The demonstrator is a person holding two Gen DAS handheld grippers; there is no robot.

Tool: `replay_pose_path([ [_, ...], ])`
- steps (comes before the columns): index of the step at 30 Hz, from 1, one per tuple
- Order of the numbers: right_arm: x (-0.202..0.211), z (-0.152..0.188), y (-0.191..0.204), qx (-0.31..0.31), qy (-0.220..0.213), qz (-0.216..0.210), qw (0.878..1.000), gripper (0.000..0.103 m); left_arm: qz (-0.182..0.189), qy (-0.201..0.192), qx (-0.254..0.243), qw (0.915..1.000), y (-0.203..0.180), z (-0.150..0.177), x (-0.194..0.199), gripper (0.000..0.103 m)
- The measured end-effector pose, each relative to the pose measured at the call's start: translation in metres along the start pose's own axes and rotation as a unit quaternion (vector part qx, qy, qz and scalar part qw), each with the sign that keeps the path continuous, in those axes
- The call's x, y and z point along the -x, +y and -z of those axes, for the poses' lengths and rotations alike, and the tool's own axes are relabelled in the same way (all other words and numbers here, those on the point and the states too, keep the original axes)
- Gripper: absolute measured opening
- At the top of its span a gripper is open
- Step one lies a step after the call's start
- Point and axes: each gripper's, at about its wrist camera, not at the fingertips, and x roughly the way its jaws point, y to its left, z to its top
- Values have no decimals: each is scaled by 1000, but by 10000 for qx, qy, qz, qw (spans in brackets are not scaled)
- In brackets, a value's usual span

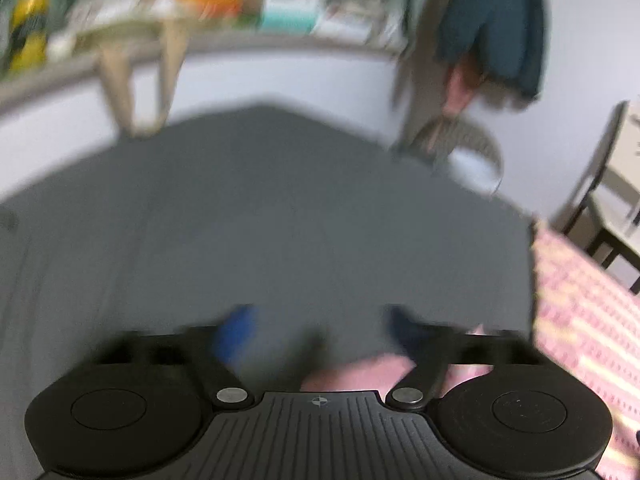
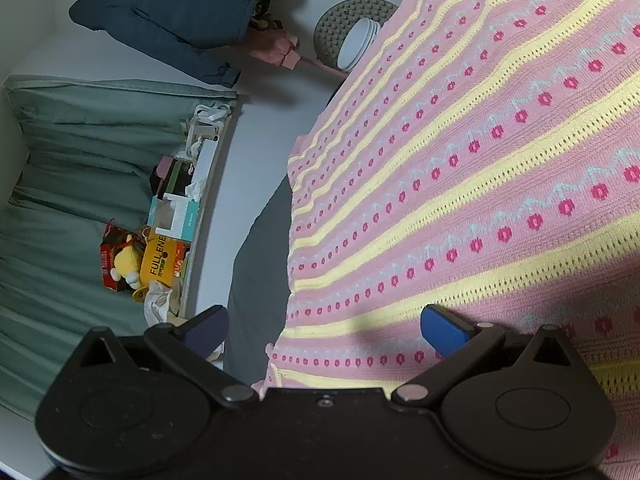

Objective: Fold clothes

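Two open grippers over a pink knit garment on a dark grey sheet.

A cluttered shelf (image 2: 172,216) with boxes and a yellow plush toy (image 2: 126,266) runs along green curtains (image 2: 80,152); a dark jacket (image 2: 180,12) hangs on the wall, and a stack of white bowls (image 2: 358,42) sits beyond the cloth. The left gripper (image 1: 320,334), blurred, points level across the grey sheet (image 1: 260,208), fingers spread, pink fabric just under them. The right gripper (image 2: 324,330) is rolled sideways, fingers apart and empty, straddling the edge of the pink knit garment (image 2: 480,160), which lies spread out flat.
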Motion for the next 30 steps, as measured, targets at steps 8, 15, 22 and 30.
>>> replay_pose_path([
  [8, 0, 3, 3, 153, 20, 98, 9998, 103, 1168, 994, -1617, 9749, -68, -20, -47, 65],
  [15, 2, 0, 0, 68, 25, 27, 10000, 103, 1688, 1497, -2039, 9526, -86, -21, -72, 46],
  [22, 2, 1, 0, 77, 28, 26, 10000, 103, 1912, 1753, -1929, 9463, -85, -13, -78, 25],
  [30, 3, -1, -3, -19, 29, -65, 10000, 103, 1959, 1546, -1305, 9595, -98, -7, -94, 0],
])
